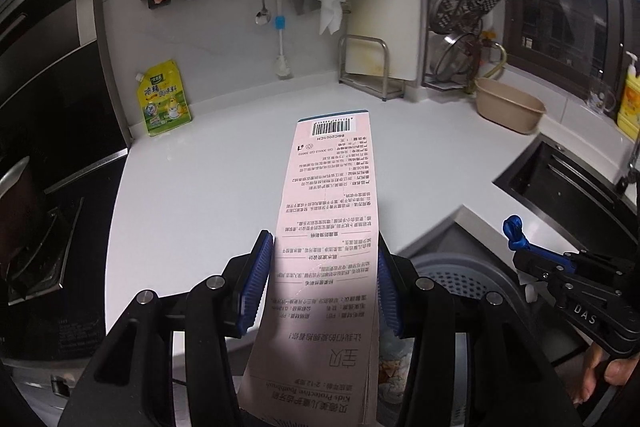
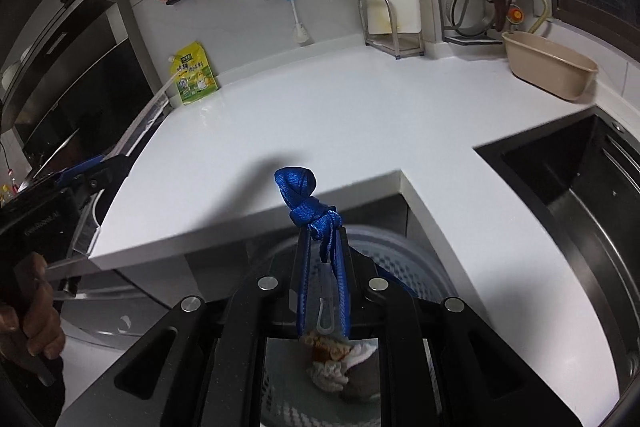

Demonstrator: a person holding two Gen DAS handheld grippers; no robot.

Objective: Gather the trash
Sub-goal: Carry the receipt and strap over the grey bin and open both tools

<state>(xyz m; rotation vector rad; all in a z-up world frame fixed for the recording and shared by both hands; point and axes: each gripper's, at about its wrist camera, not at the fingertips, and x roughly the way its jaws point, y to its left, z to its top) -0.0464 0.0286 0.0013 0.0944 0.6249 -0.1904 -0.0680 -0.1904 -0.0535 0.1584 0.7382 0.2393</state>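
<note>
- Countertop [image 2: 360,115], white, taken as landmark; yellow pouch [image 2: 194,73] leans at its back wall, beige basin [image 2: 550,65] at its right rear corner.
- Left gripper [image 1: 324,283] clamps a long pink toothbrush package [image 1: 332,195], which projects out over the countertop's front edge.
- Right gripper [image 2: 322,267] is closed on a knotted blue ribbon [image 2: 306,203], just before the countertop's front edge.
- Grey basket [image 2: 384,251] sits below that edge.
</note>
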